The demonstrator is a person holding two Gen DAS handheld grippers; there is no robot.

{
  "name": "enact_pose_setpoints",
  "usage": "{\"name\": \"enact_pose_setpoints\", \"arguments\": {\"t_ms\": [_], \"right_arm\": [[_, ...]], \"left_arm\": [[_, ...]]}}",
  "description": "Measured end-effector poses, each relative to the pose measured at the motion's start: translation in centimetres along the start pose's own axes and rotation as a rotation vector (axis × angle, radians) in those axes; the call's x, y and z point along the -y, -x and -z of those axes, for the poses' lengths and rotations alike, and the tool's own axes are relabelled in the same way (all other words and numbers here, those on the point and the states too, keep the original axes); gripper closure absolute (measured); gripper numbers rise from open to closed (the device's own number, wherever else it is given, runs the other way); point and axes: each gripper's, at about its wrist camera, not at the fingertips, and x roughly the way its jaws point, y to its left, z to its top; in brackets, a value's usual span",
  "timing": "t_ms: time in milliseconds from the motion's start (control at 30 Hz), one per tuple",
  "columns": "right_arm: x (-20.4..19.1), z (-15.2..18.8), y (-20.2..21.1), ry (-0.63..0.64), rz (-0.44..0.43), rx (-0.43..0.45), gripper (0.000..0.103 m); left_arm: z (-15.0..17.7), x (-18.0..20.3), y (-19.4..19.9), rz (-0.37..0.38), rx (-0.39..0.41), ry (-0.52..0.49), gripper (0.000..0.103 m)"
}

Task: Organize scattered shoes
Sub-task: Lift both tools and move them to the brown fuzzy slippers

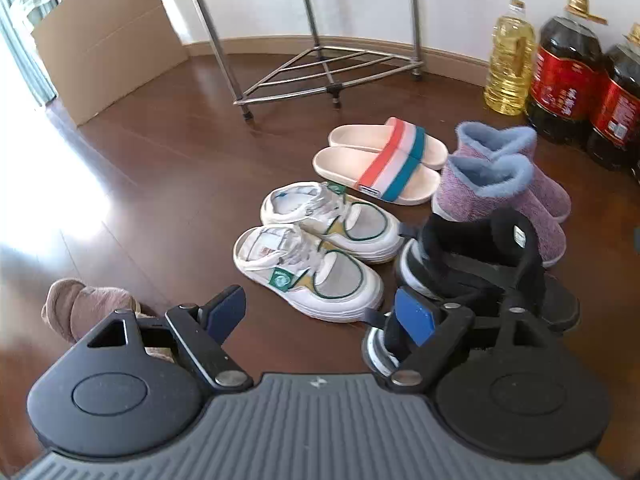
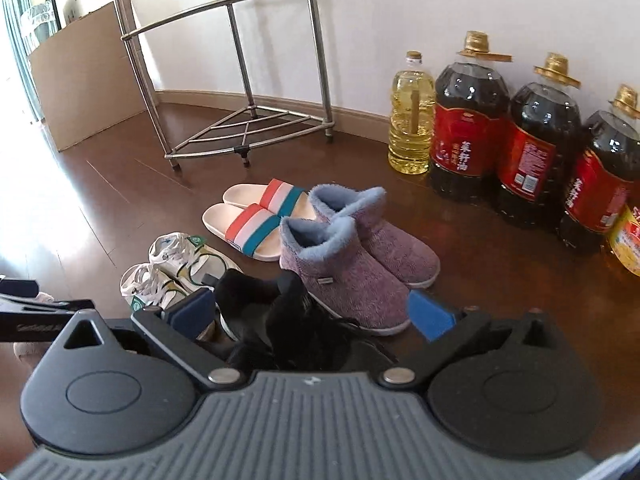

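Observation:
Pairs of shoes stand side by side on the dark wood floor: striped slides point(image 1: 384, 160) point(image 2: 252, 220), purple fleece boots point(image 1: 508, 188) point(image 2: 352, 264), white sneakers point(image 1: 316, 248) point(image 2: 172, 268) and black shoes point(image 1: 476, 272) point(image 2: 280, 312). A brown plush slipper point(image 1: 80, 308) lies alone at the left. My left gripper point(image 1: 320, 314) is open just in front of the nearer white sneaker, its right finger point(image 1: 416, 316) beside the heel of a black shoe. My right gripper point(image 2: 314, 312) is open, hovering over the black shoes, which lie between its fingers.
A metal corner rack point(image 1: 320, 68) point(image 2: 248, 128) stands against the white wall behind the shoes. Big oil bottles point(image 1: 560, 76) point(image 2: 472, 128) line the wall at the right. A cardboard sheet point(image 1: 108, 40) leans at the left. Bare floor lies left of the sneakers.

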Motion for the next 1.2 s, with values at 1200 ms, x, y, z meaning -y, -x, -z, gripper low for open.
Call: {"name": "enact_pose_setpoints", "arguments": {"t_ms": [1200], "right_arm": [[-17.5,4.1,-3.0,0.267,-0.219,-0.041,0.001]], "left_arm": [[16.8,-29.3,8.3,-0.412,-0.032,0.489,0.008]]}}
